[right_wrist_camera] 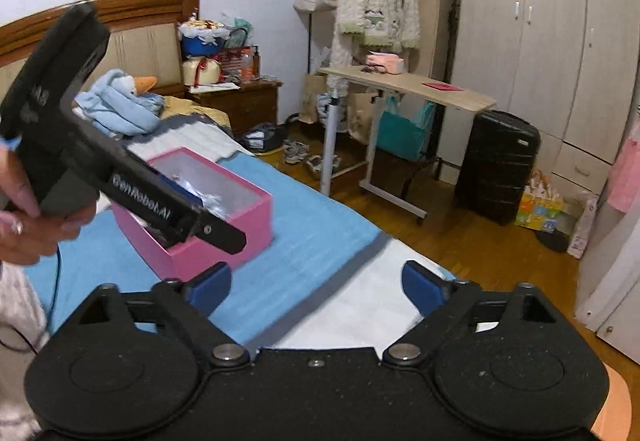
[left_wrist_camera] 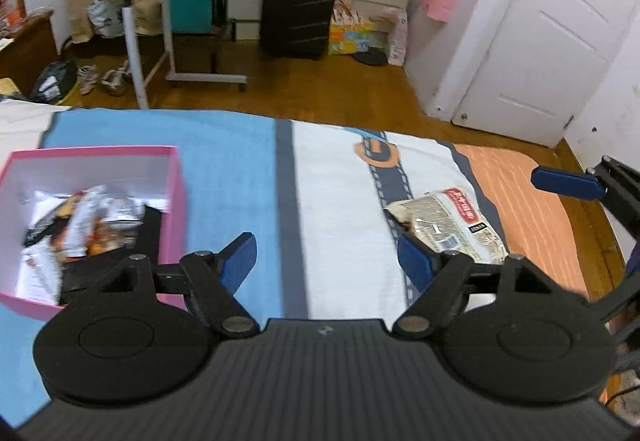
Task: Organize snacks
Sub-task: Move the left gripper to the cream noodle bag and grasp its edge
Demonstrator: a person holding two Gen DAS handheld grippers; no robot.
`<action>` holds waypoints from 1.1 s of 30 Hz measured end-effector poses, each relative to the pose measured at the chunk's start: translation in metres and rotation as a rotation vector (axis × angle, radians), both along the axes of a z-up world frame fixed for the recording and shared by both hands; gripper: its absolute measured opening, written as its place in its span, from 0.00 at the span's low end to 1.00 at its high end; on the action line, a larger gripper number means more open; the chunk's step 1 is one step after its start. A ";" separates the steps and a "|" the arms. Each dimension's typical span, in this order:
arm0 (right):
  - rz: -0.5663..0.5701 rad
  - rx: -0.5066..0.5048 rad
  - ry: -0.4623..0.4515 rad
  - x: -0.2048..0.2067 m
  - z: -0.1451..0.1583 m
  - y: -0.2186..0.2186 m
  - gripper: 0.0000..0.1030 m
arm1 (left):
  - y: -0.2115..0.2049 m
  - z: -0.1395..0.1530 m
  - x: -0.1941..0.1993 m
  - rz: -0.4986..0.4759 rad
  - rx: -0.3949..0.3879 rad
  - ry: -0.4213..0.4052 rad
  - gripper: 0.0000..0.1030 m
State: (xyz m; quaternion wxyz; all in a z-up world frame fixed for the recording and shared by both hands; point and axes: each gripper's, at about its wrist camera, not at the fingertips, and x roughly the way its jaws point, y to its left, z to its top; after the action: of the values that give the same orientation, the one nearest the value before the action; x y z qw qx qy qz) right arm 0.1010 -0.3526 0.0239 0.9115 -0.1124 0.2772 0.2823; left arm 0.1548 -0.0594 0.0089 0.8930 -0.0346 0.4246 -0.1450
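On the bed (left_wrist_camera: 240, 169), a wide bare stretch of blue and white cover lies open between the pink box (left_wrist_camera: 176, 201) at the left and the snack packet (left_wrist_camera: 448, 225) at the right, with nothing standing in it. The box's upright walls bar any level approach, and its open top is already crowded with wrappers. In the right wrist view the left gripper (right_wrist_camera: 224, 237) hangs over the box's near corner, blocking that side.

Glossy plastic snack packet (left_wrist_camera: 448, 225) on soft cloth bedsheet (left_wrist_camera: 340, 201) — matt pink cardboard box (left_wrist_camera: 176, 193).
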 end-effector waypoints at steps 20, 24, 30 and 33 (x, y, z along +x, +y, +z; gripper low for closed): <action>-0.308 -0.016 0.126 0.024 -0.154 -0.098 1.00 | -0.129 -0.142 0.037 -0.084 -0.166 0.083 0.78; -0.277 -0.039 0.155 0.022 -0.172 -0.105 1.00 | -0.145 -0.161 0.055 -0.092 -0.212 0.126 0.75; -0.243 -0.162 0.074 0.010 -0.191 -0.100 1.00 | -0.158 -0.191 0.060 -0.094 -0.195 0.161 0.72; -0.272 -0.135 0.151 0.028 -0.204 -0.115 1.00 | -0.153 -0.193 0.061 -0.104 -0.223 0.167 0.70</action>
State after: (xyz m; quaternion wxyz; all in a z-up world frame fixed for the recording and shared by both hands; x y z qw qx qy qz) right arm 0.1288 -0.4679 -0.1796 0.9083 -0.1130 0.3759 0.1446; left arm 0.2154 -0.2121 -0.1842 0.8366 -0.1233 0.4798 -0.2339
